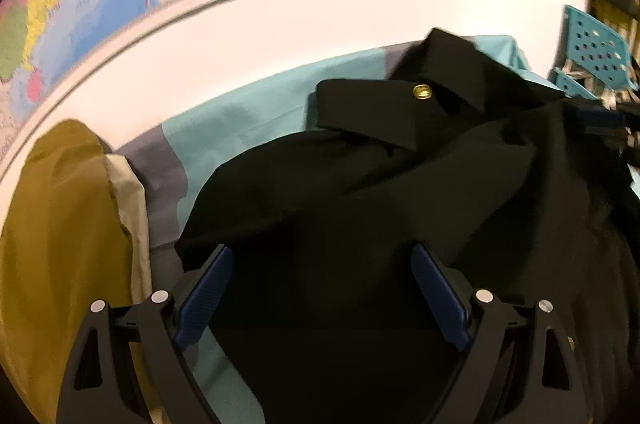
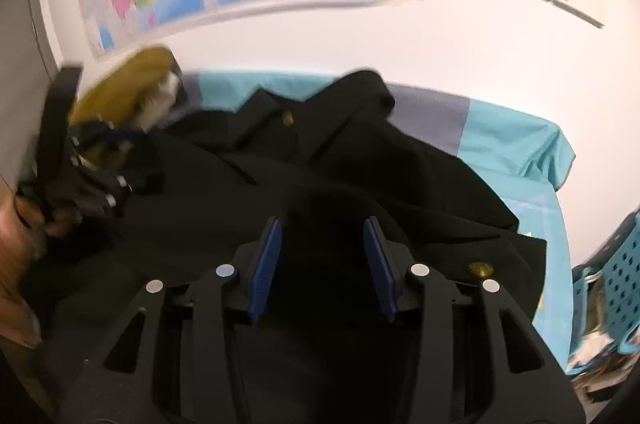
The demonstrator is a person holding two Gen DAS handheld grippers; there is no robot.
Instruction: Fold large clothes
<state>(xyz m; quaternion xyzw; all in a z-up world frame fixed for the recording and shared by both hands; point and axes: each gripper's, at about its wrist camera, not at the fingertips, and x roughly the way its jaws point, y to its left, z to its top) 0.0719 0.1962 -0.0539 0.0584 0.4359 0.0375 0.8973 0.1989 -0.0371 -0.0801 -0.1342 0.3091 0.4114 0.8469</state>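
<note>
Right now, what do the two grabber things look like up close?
Both look alike. The left gripper and the right gripper each have black plastic jaws shaped like long arms with triangle-shaped holes, round silver pins at the joints, and flat dark blue ribbed pads on the inner faces. No cables or markings show.

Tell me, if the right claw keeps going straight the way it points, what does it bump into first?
Most likely the black coat. The right claw points down at its dark cloth, which fills the space between and ahead of the open fingers. How close the cloth is, I cannot tell.
</note>
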